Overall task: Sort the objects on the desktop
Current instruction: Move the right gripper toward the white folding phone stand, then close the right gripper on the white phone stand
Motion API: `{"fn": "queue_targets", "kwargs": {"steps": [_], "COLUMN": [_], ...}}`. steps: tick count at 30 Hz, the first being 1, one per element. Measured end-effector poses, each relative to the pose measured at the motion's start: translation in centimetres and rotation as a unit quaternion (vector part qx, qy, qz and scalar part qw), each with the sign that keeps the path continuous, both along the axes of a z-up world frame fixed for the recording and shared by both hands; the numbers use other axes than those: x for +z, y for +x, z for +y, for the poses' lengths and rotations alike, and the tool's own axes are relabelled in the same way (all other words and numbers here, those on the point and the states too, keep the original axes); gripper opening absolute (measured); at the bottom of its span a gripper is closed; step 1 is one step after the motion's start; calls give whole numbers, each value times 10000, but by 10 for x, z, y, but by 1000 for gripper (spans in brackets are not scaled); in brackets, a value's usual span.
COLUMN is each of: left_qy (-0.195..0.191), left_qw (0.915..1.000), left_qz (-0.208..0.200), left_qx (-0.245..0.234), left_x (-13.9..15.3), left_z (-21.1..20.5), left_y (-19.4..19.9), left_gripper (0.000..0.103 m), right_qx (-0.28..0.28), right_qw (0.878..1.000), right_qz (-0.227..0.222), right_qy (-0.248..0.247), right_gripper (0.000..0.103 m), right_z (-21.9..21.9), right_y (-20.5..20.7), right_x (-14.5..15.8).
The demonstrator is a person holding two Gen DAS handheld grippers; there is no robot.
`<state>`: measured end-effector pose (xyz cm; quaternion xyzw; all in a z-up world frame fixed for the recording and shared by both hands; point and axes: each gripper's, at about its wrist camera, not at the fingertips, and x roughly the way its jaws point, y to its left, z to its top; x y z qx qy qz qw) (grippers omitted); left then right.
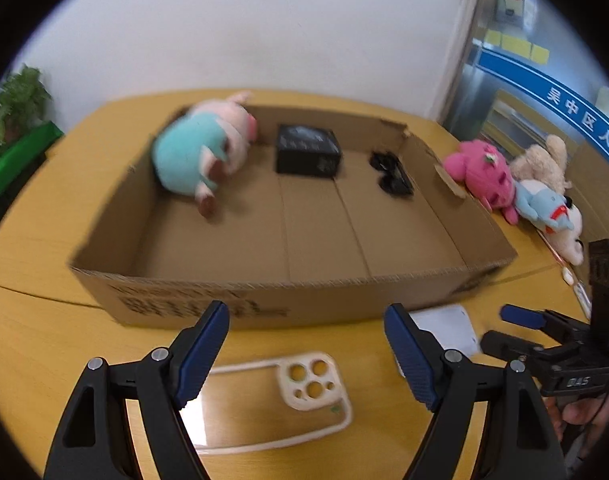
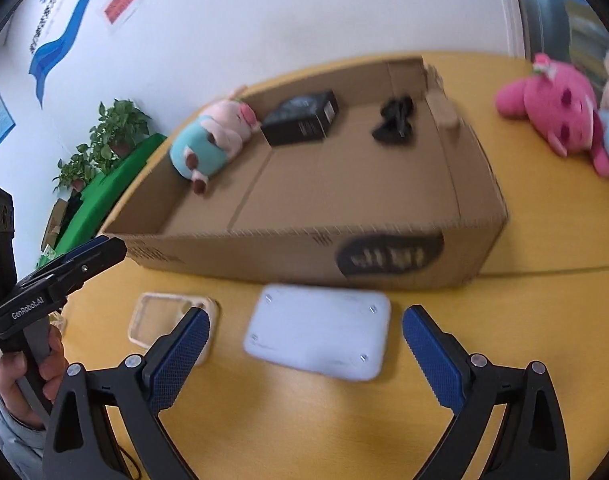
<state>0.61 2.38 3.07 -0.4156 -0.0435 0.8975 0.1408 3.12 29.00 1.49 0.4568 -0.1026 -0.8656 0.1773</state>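
Your left claw (image 1: 306, 354) hangs with its blue pads spread wide apart and nothing between them; just below and ahead of it a clear phone case (image 1: 272, 400) with a cream rim lies flat on the yellow tabletop (image 1: 36, 344), its camera cut-outs toward the box. Your right claw (image 2: 306, 354) is likewise wide apart and empty; between its fingers, a little farther on, a white rounded slab (image 2: 318, 330) — which looks like a small device lying face down, four small screws showing — rests on the tabletop just in front of the cardboard box (image 2: 304, 248); the phone case sits to its left, partly behind the claw's left pad. Your hand (image 2: 28, 372) grips the left tool's handle at the edge of the right view.

Beyond both lies the low, open cardboard box, long side toward you; inside it, at the far left corner, a plush pig (image 1: 200, 152) in a teal shirt lies on its side; a black box (image 1: 307, 151) stands near the far wall at the middle; a dark, blurred item (image 1: 391, 174) — perhaps sunglasses, you cannot tell for sure — lies to the right of that.

Outside the box, to its right, a pink plush (image 1: 482, 172), a beige plush (image 1: 542, 164) and a light-blue plush (image 1: 546, 204) lie heaped together on the tabletop; potted plants (image 2: 104, 136) stand at the far left by the white wall.
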Motion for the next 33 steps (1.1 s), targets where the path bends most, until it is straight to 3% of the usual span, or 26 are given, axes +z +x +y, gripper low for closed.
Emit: {"fn": "queue_targets", "kwargs": {"steps": [4, 9, 17, 23, 28, 33], "left_qy": [303, 745, 1144, 1425, 1495, 1467], "left_qw": [9972, 9866, 9716, 9642, 9641, 9693], "left_qz": [-505, -994, -1659, -1771, -1725, -1320], "left_qx": [-467, -1055, -1238, -1362, -1354, -1463], "left_x": [-23, -46, -78, -79, -76, -58], "left_z": [21, 50, 72, 77, 74, 75], "left_y": [-9, -21, -43, -46, -46, -31], "left_gripper": [80, 80, 78, 75, 75, 75], "right_qx": [123, 459, 698, 791, 753, 685], "right_qw": [9995, 9979, 9966, 9964, 9969, 9974], "right_qz": [-306, -453, -434, -306, -221, 186], "right_qy": [33, 17, -14, -20, -25, -112], "right_gripper": [98, 98, 95, 93, 92, 91], "right_z": [3, -2, -8, -15, -16, -15], "right_y": [0, -5, -21, -25, -20, 0], "right_x": [-28, -45, -52, -50, -48, -33]}}
